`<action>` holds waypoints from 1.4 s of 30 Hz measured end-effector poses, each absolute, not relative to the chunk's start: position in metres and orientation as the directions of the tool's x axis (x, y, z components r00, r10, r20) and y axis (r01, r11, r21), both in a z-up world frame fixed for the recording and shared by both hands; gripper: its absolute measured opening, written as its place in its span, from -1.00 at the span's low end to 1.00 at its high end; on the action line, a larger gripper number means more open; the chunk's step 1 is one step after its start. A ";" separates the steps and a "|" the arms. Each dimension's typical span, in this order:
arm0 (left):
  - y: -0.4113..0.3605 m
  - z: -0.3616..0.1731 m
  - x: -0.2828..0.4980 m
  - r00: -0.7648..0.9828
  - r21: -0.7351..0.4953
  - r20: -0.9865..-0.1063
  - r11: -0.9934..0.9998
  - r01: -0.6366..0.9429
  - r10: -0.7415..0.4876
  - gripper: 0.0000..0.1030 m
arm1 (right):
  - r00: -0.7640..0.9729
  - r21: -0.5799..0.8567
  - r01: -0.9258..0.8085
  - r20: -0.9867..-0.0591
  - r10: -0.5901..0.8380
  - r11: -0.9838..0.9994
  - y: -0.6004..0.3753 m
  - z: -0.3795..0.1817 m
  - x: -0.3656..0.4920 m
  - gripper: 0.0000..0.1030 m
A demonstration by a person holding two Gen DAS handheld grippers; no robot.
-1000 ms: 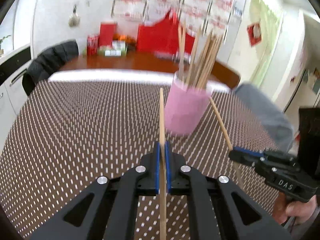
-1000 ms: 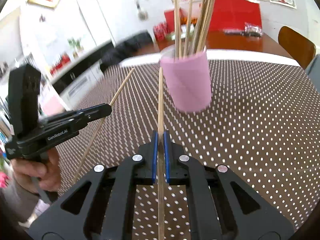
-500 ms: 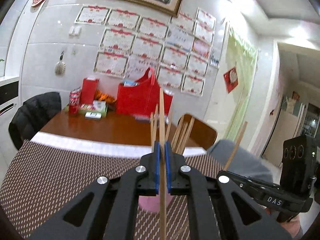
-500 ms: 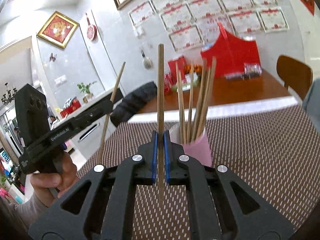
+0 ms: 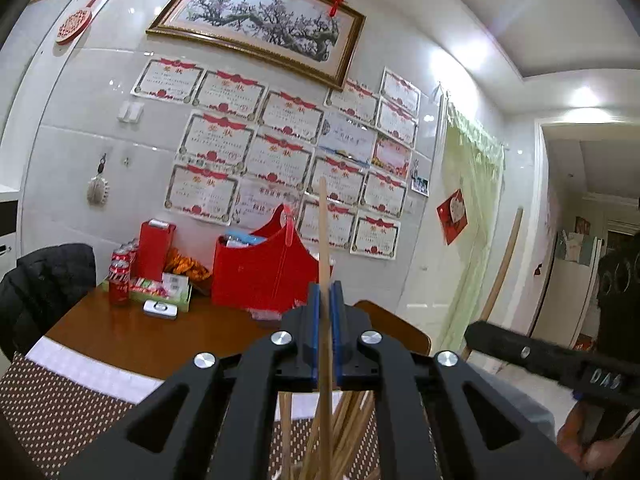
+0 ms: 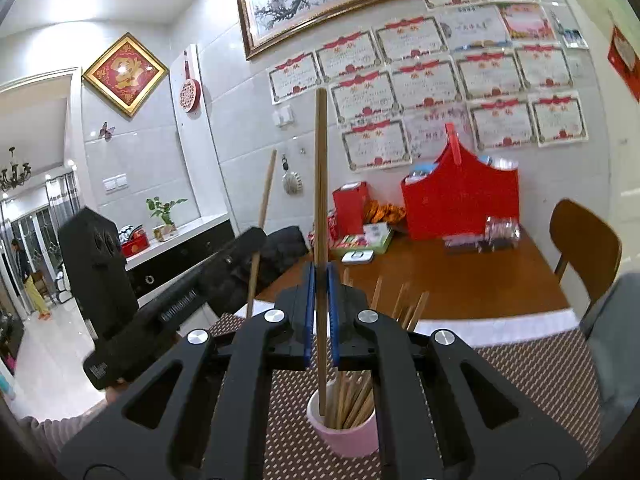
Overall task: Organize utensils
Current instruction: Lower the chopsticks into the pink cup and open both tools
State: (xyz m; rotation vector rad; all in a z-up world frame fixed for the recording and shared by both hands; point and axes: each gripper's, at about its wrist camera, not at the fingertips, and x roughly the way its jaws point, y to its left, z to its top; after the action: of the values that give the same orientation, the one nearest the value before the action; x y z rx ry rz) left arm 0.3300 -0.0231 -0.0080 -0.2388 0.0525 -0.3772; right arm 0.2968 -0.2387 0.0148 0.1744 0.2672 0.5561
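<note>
My left gripper (image 5: 327,300) is shut on a wooden chopstick (image 5: 323,232) held upright, above a bundle of chopsticks (image 5: 348,420) below it. My right gripper (image 6: 320,280) is shut on another wooden chopstick (image 6: 321,168), upright, with its lower end inside the pink cup (image 6: 344,436), which holds several chopsticks. The cup stands on the brown dotted mat (image 6: 532,364). The left gripper (image 6: 256,240) and its chopstick (image 6: 266,192) show at the left of the right wrist view. The right gripper (image 5: 472,330) and its chopstick (image 5: 504,268) show at the right of the left wrist view.
A wooden table (image 6: 472,276) behind the mat carries a red bag (image 6: 460,200), a red box (image 5: 154,248), cans (image 5: 120,276) and small packets. A wooden chair (image 6: 584,236) stands at the right. A black jacket (image 5: 44,280) hangs at the left.
Both grippers have risen and tilted up with their chopsticks, from facing the cup on the mat to standing above it. The right chopstick's lower end now sits in the cup.
</note>
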 end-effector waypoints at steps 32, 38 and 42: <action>-0.011 -0.054 0.328 0.944 -0.192 -0.222 0.960 0.202 -0.243 0.59 | 0.836 0.329 -0.348 -0.314 0.450 0.878 -0.252 -0.041 0.320 0.88; -0.008 -0.036 0.296 0.946 -0.127 -0.267 0.979 0.157 -0.186 0.59 | 0.847 0.334 -0.308 -0.331 0.416 0.891 -0.250 -0.038 0.300 0.88; -0.007 -0.024 0.267 0.950 -0.062 -0.285 0.992 0.111 -0.124 0.59 | 0.857 0.318 -0.299 -0.324 0.400 0.900 -0.244 -0.029 0.277 0.88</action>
State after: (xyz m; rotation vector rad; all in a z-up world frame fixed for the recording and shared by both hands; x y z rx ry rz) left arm 0.2665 -0.0070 -0.0239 -0.0459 0.2928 -0.1197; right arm 0.2767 -0.2444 -0.0290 0.2628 0.3952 0.3715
